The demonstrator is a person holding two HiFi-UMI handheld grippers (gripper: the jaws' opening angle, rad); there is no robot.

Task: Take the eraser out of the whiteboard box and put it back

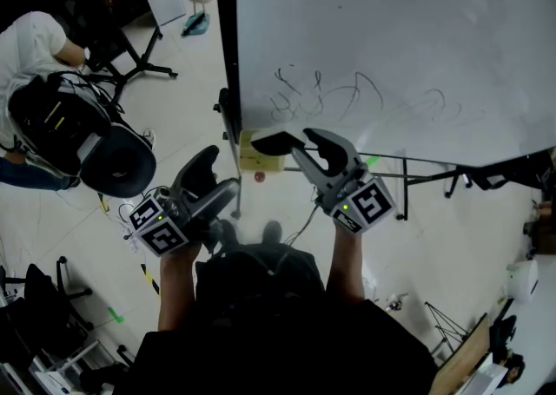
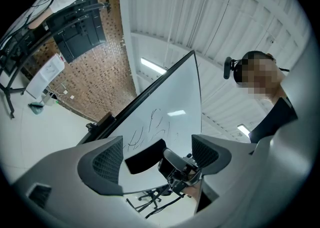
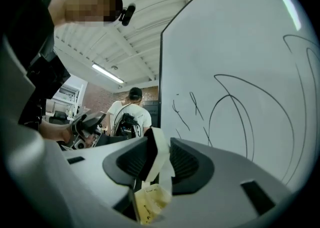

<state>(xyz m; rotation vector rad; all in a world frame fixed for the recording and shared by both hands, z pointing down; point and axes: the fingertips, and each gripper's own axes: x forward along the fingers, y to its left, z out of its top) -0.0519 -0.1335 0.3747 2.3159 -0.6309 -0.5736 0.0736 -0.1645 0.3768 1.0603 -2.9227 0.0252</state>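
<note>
Black-faced, one eraser point(image 1: 268, 143) is clamped in the right gripper's point(image 1: 294, 141) two jaws against one whiteboard point(image 1: 391, 37), one yellow box point(image 1: 248, 160) at its 8 o'clock; left gripper point(image 1: 221, 167) gapes, empty.

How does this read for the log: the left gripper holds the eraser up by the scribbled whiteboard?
Not quite: it is the right gripper that holds the eraser up by the scribbled whiteboard. The right gripper view shows the eraser pinched between its jaws. The left gripper has its jaws apart with nothing between them.
</note>
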